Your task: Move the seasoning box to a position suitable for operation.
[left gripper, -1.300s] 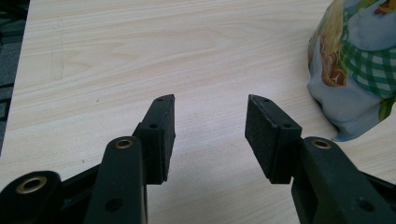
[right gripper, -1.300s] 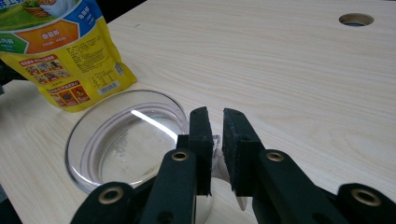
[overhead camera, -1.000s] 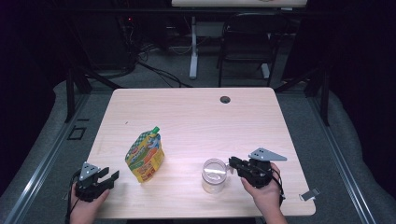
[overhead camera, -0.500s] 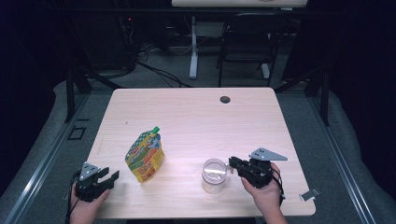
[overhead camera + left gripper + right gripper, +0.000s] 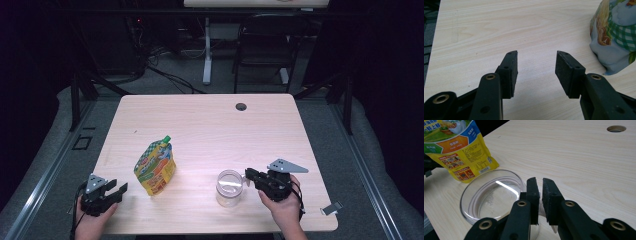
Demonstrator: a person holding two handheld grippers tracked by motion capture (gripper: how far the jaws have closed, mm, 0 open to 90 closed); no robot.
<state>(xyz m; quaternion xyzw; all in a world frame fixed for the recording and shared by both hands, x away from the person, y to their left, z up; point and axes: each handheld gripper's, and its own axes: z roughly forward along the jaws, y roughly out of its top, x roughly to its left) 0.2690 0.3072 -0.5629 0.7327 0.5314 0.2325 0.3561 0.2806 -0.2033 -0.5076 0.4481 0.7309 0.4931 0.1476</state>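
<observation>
A clear glass jar (image 5: 229, 188) stands open-topped near the table's front edge, right of centre. My right gripper (image 5: 248, 175) reaches it from the right. In the right gripper view its jaws (image 5: 539, 181) have just closed further on a pale part at the jar's (image 5: 491, 200) near side, with only a thin slit left between the pads. A yellow and green spouted pouch (image 5: 155, 167) stands left of the jar. My left gripper (image 5: 117, 186) rests at the front left corner, open, with bare wood between its jaws (image 5: 536, 56) and the pouch (image 5: 616, 32) off to its right.
The wooden table (image 5: 210, 125) has a round cable hole (image 5: 241, 106) near its far edge. A small metal clip (image 5: 332, 208) lies by the front right corner. A chair (image 5: 265, 45) and cables stand on the floor beyond the table.
</observation>
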